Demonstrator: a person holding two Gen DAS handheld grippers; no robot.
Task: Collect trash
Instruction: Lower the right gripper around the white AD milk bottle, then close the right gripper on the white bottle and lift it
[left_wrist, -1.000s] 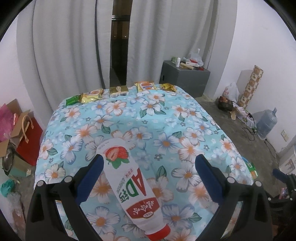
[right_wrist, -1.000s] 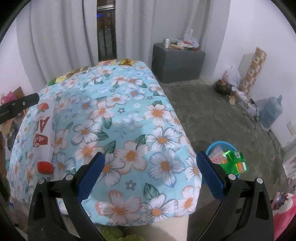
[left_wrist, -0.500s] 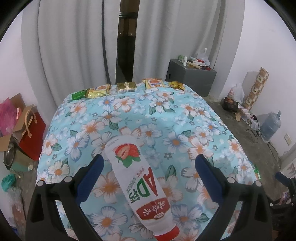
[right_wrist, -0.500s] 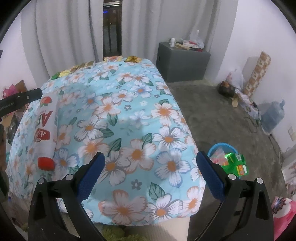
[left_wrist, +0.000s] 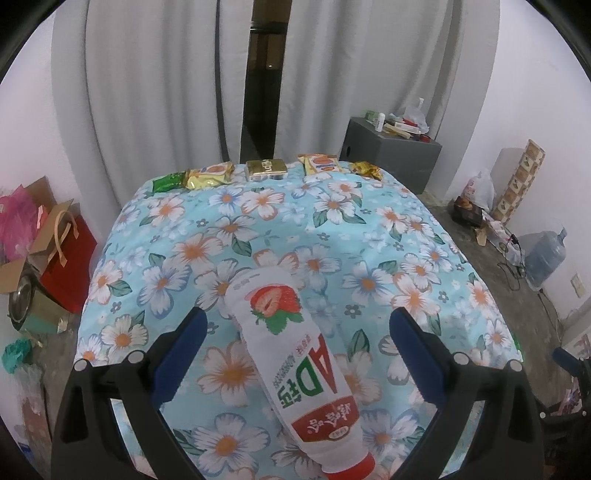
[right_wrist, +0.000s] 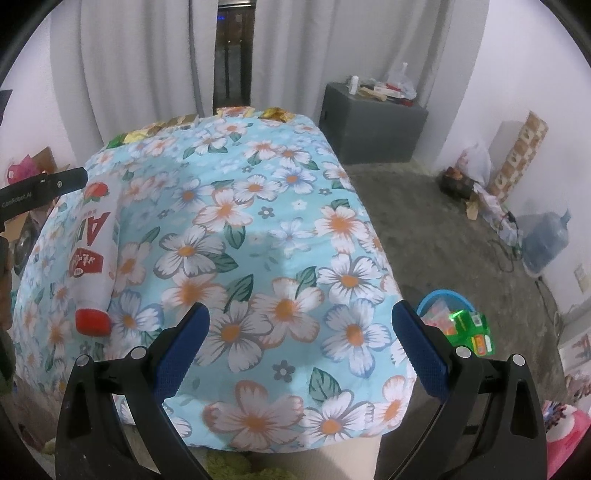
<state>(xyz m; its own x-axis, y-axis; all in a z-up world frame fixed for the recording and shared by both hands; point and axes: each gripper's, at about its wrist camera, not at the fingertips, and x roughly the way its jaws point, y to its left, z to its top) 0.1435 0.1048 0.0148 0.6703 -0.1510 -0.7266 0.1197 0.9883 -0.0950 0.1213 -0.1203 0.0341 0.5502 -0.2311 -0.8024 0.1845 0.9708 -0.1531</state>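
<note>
A white AD milk bottle (left_wrist: 295, 354) with a strawberry label and red cap lies on the floral tablecloth (left_wrist: 369, 229), cap toward me. My left gripper (left_wrist: 295, 328) is open, its blue fingers either side of the bottle without touching. The bottle also shows in the right wrist view (right_wrist: 94, 251), at the left. My right gripper (right_wrist: 299, 325) is open and empty over the table's near right corner. Several snack wrappers (left_wrist: 264, 170) lie in a row along the far table edge. A blue trash basket (right_wrist: 454, 317) with wrappers inside stands on the floor right of the table.
A grey cabinet (left_wrist: 391, 155) with clutter stands at the back right. A water jug (left_wrist: 545, 258) and bags lie by the right wall. A red bag (left_wrist: 70, 258) and boxes stand on the floor at the left. Grey curtains hang behind.
Both grippers have pulled back and risen slightly, so the table looks farther away. The bottle lies in the same place and both grippers stay open.
</note>
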